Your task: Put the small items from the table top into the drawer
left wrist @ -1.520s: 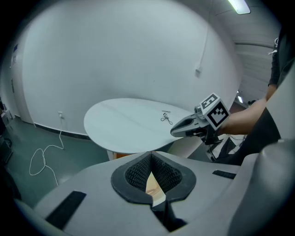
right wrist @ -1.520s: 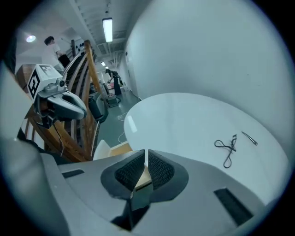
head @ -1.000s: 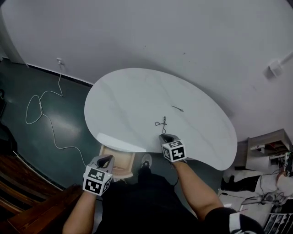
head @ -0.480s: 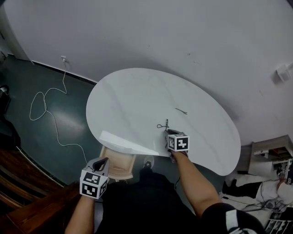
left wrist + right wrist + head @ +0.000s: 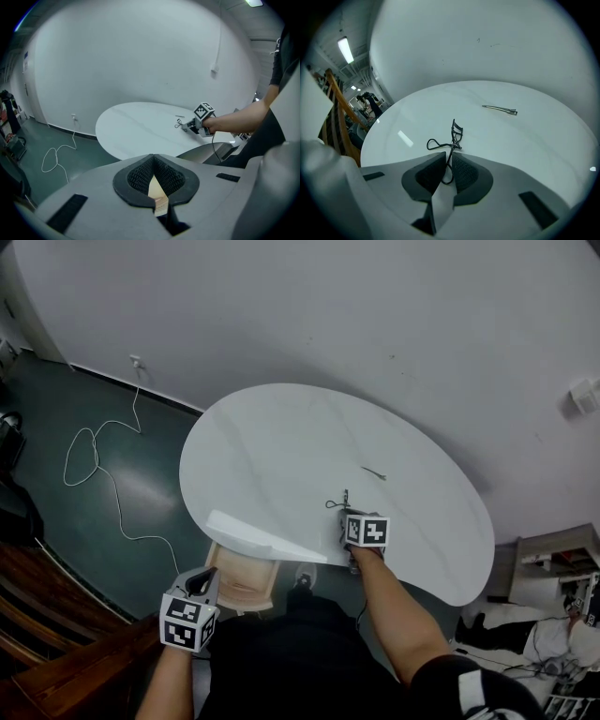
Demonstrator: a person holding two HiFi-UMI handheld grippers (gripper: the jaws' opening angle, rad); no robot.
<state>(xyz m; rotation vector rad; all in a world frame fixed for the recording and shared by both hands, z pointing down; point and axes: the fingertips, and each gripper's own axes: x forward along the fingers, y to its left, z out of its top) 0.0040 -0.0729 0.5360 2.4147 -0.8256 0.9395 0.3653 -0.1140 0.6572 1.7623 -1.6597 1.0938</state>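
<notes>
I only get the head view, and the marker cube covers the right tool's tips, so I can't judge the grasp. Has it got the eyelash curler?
Observer: Yes. In the right gripper view the right tool has its jaws closed on one handle loop of the eyelash curler, which lies flat on the table.
Operator: And the left tool?
Observer: The left gripper view shows its jaws together with nothing between them.
Operator: What is the thin thing farther out on the table?
Observer: A slim metal hair clip, lying apart from the eyelash curler.
</notes>
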